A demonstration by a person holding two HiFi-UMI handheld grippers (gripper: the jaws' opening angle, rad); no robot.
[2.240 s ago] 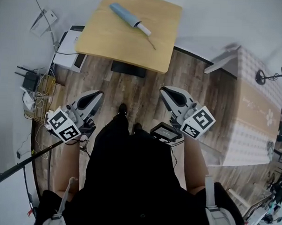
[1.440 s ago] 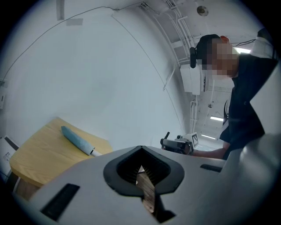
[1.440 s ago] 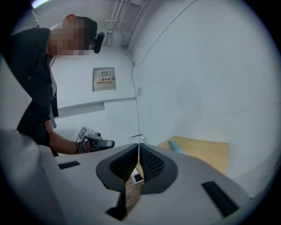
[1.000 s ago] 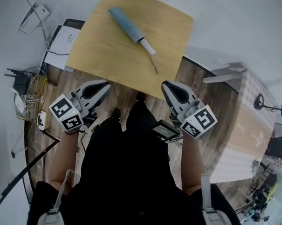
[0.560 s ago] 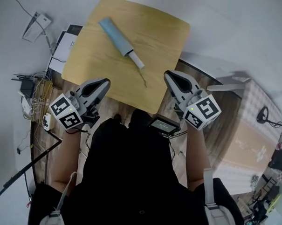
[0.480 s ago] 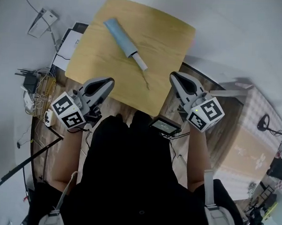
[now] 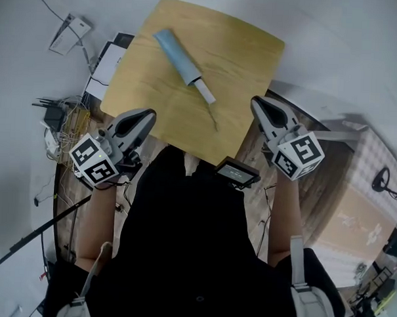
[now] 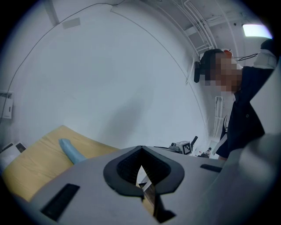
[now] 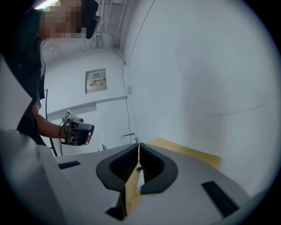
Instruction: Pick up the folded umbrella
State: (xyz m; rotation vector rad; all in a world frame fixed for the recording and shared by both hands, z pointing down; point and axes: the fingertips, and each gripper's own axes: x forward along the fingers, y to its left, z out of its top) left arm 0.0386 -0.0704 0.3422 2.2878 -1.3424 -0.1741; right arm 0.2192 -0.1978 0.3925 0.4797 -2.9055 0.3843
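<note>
The folded umbrella (image 7: 183,63), light blue with a white handle, lies diagonally on the small wooden table (image 7: 249,58), a thin strap trailing from the handle. My left gripper (image 7: 148,114) hovers at the table's near left edge, jaws shut and empty, below and left of the umbrella. My right gripper (image 7: 257,102) is at the near right edge, also shut on nothing. In the left gripper view the umbrella (image 8: 70,150) lies on the table (image 8: 30,165) ahead and left of the gripper (image 8: 141,149). The right gripper view shows the gripper (image 9: 138,145) and only a table corner (image 9: 189,151).
A router with tangled cables (image 7: 56,119) and a white box (image 7: 107,62) sit on the floor left of the table. A patterned mat (image 7: 360,207) lies at the right. A dark pole (image 7: 38,229) slants at lower left. A bystander holds a device (image 9: 74,132).
I have walked up to the table: both grippers moved forward from over the floor to the table's near edge. The umbrella has not moved. Both jaws stayed shut.
</note>
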